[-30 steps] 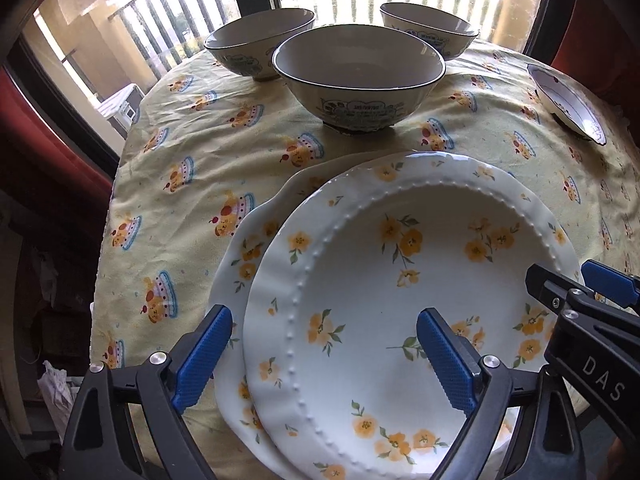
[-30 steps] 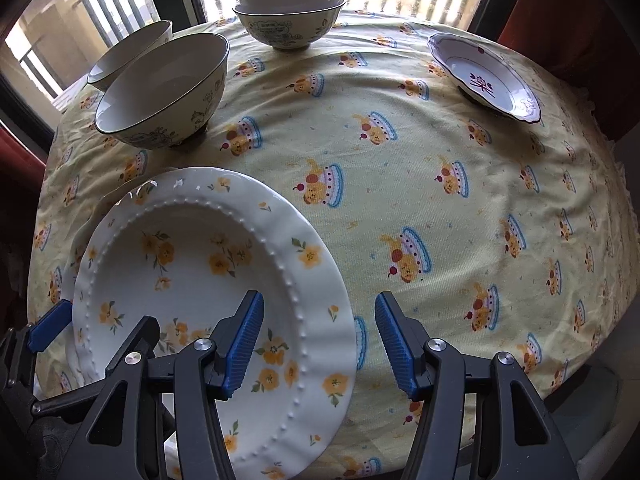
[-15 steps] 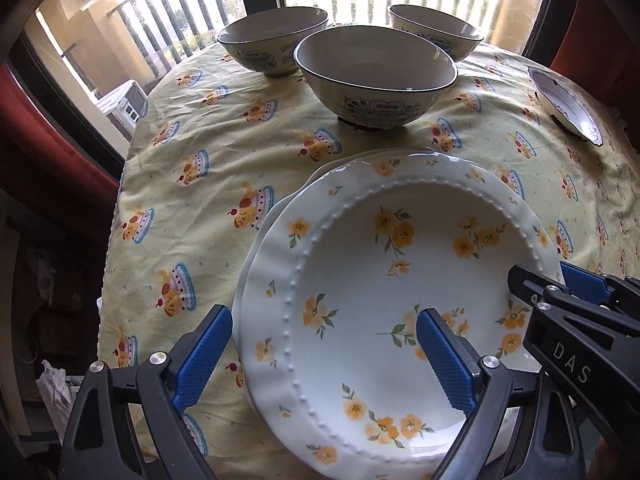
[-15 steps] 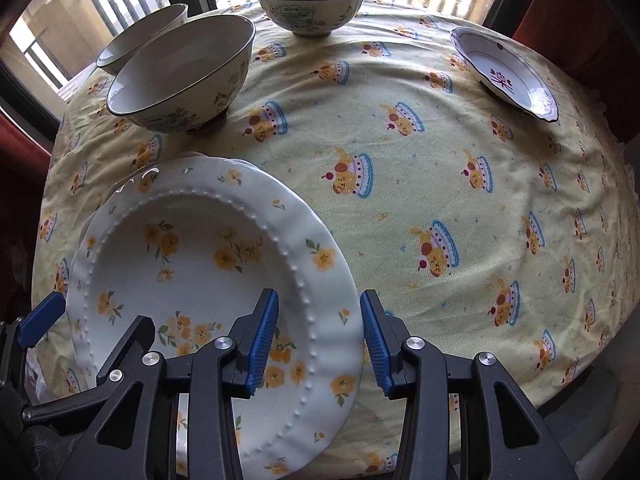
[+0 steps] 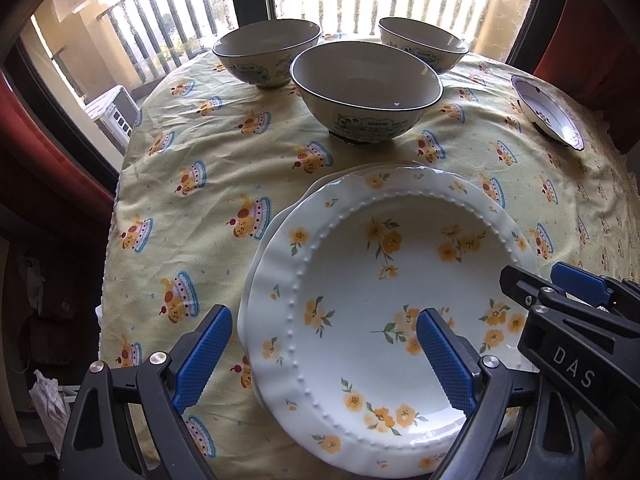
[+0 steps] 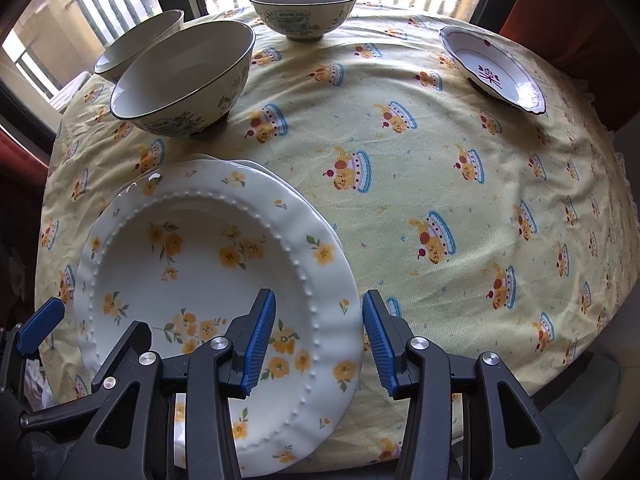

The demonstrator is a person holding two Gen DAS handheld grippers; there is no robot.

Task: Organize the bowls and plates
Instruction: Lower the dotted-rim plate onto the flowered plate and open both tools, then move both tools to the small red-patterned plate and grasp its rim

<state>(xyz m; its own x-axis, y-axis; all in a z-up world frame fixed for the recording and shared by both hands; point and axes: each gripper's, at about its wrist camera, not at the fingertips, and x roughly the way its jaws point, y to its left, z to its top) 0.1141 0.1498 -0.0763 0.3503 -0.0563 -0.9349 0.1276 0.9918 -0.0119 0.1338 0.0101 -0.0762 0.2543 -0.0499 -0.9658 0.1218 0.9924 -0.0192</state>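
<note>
Two grippers work over a table (image 6: 460, 184) covered by a yellow tablecloth (image 5: 224, 160) printed with cake motifs. Largest of the crockery is the flowered plate (image 5: 384, 280), white with orange blossoms and a beaded inner ring; it lies at the near left part of the table on top of a second plate (image 5: 256, 280), whose rim shows only as a thin crescent along the left and far edges.

Beyond the stack stand three bowls with dark rims — the nearest bowl (image 5: 366, 92) just behind the plates, the left bowl (image 5: 266, 54) and the far bowl (image 6: 302, 8) closer to the window. A small dish (image 6: 492, 68) with a red motif sits well apart at the far right.

Left gripper (image 5: 324, 356): jaws stand wide apart, straddling the left rim of the flowered plate, with one pad outside the rim over the cloth and the other above the plate's well; neither pad presses on it.

Right gripper (image 6: 318, 340): jaws have just been opening, with the plate's right rim between them. The blue fingers (image 6: 260, 338) stand on either side of the rim — a gap shows at the outer pad, so no grip is applied.
</note>
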